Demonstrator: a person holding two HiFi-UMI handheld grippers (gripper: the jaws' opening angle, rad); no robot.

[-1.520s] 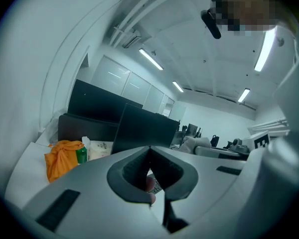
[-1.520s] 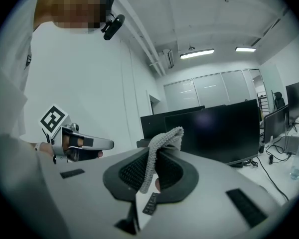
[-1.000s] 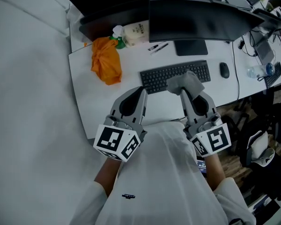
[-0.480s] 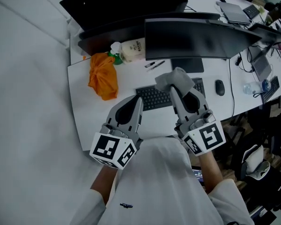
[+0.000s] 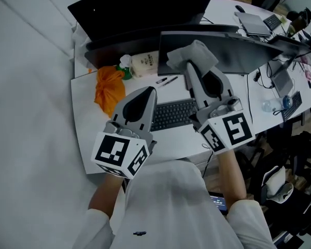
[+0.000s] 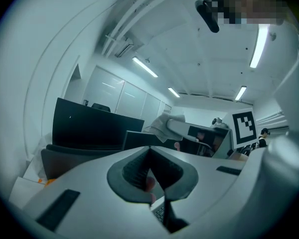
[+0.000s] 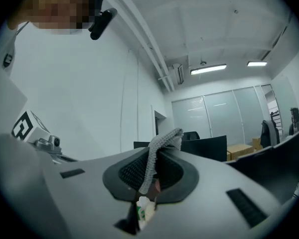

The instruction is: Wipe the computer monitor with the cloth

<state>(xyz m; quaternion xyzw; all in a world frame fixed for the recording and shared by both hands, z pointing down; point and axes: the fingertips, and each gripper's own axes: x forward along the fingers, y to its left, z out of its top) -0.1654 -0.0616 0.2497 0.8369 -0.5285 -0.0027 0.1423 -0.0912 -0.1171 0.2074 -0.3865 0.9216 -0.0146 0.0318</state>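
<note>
**A:** Start at the left. What's on the desk?

**B:** An orange bag (image 5: 106, 87) is slumped at the left end of the desk (image 5: 85, 139), with a small bottle (image 5: 125, 65) just behind it. Both sit clear of the screen, so I don't think either gets in the way of the wiping.

**A:** And the left gripper?

**B:** The left gripper (image 5: 152, 91) hangs above the desk near the left end of the keyboard (image 5: 171, 115), pointing away from the person. Its own view shows the two fingers pressed together with nothing between them. I'd say it is just parked aside, since one cloth needs only one holder.

**A:** The cloth, then?

**B:** The grey cloth (image 5: 193, 55) is in the right gripper (image 5: 191, 66), pinched between its fingers. In that gripper's view a fold of it stands up from the closed jaws. A bunch flops over the tips, so soft fabric would lead rather than hard plastic, which is sensible for a screen.

**A:** How is that arm set?

**B:** The forearm reaches forward and the gripper tilts up and away, higher and further out than the left one. From above, the cloth overlaps the top edge of the monitor (image 5: 243, 56) near its left end. Whether it touches, I cannot tell.

**A:** So where does the job stand?

**B:** My guess is the approach, with wiping not yet begun. The likely start is that upper left corner, working rightward across the dark panel.
</note>
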